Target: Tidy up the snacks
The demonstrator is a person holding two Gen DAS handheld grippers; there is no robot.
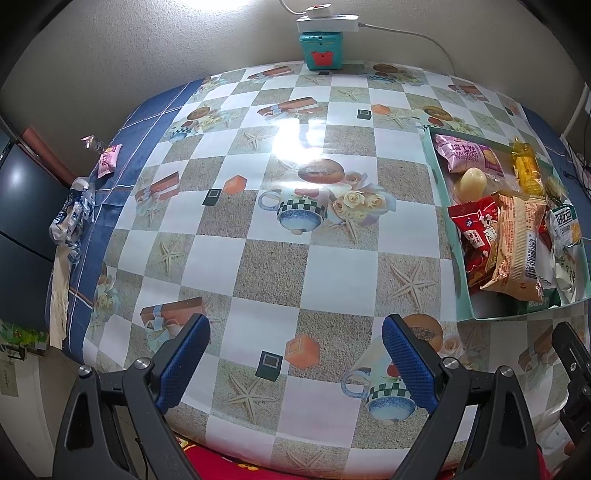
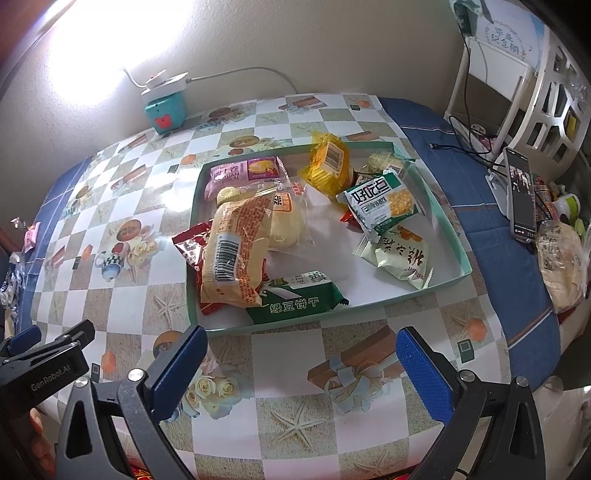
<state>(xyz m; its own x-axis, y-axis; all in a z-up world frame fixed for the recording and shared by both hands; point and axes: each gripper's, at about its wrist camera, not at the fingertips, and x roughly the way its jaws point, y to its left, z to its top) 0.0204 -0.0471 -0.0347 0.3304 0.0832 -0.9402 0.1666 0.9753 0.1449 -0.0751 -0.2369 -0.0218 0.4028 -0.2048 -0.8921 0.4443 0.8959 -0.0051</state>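
Note:
A shallow teal tray (image 2: 456, 240) on the checkered table holds several snack packets: an orange packet (image 2: 236, 251), a green one (image 2: 299, 301), a yellow one (image 2: 328, 162), a pink one (image 2: 243, 173). The tray also shows at the right of the left wrist view (image 1: 439, 177). My right gripper (image 2: 301, 373) is open and empty, just in front of the tray. My left gripper (image 1: 295, 365) is open and empty over bare table, left of the tray. A pink packet (image 1: 109, 160) and a blue-white wrapper (image 1: 72, 218) lie at the table's far left edge.
A teal box (image 1: 323, 51) with a white power strip (image 1: 327, 22) on top stands at the back wall. A phone on a stand (image 2: 521, 192), cables and a bagged bun (image 2: 561, 266) sit on the blue cloth at the right.

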